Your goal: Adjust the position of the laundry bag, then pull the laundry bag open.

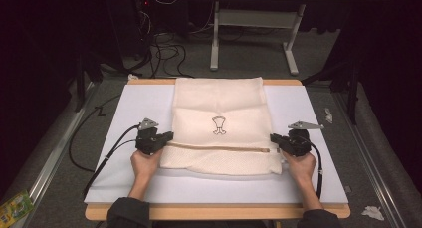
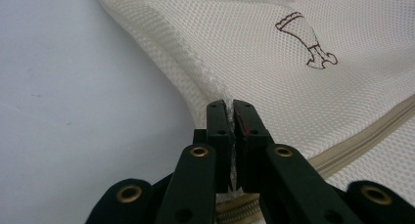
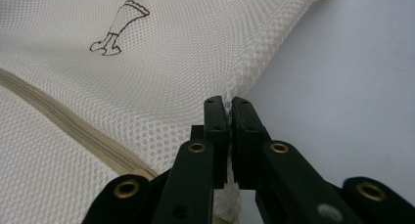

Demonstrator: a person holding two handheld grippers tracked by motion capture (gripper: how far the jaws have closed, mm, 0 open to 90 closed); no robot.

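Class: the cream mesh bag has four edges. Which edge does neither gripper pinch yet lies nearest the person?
The near edge of the cream mesh laundry bag, just below its beige zip; the side edges are pinched.

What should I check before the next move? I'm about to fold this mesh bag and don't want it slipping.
1. Left gripper clamped on the bag's left edge: ok.
2. Right gripper clamped on the right edge: ok.
3. Both grips level with each other, near the zipper: ok.
4. Zipper closed along its length: looks ok; ends hidden.
5. Bag lying flat on the white board: mostly ok, light creases.
6. Cables trailing clear of the bag: ok.
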